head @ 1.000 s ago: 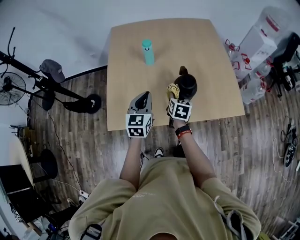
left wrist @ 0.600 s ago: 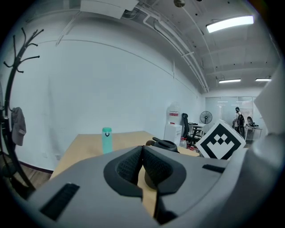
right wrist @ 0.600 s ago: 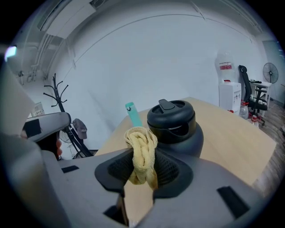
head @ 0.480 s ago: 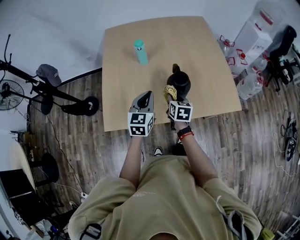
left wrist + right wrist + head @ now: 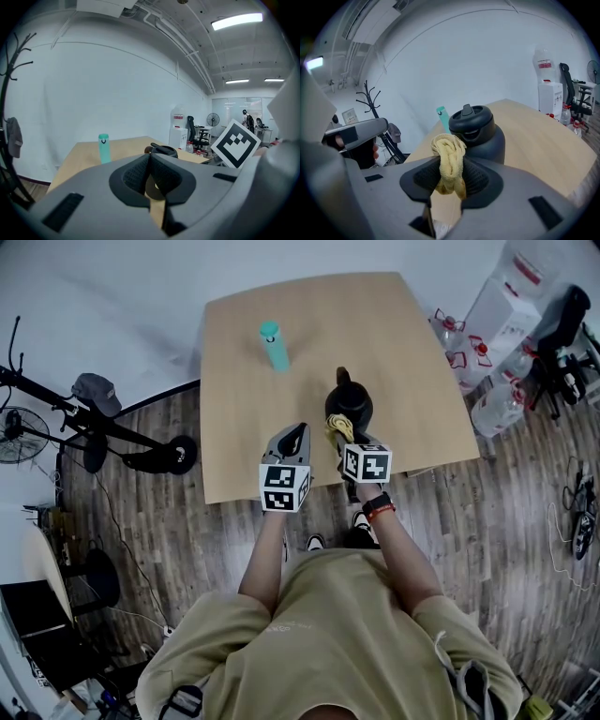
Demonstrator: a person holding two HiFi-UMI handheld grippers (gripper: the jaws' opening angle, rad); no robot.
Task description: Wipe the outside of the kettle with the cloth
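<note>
We see the right gripper (image 5: 450,177) clenched on the yellow cloth (image 5: 449,157), bunched upright between its jaws at the frame's lower centre. The black kettle (image 5: 480,136) stands just behind it, lid on; we cannot tell whether cloth and kettle touch. In the head view the kettle sits at mid-frame on the table (image 5: 422,381), toward its near edge. The left gripper (image 5: 150,174) has its jaws pressed together on nothing, just left of the right one. A teal bottle (image 5: 273,345) stands upright at the table's upper left.
</note>
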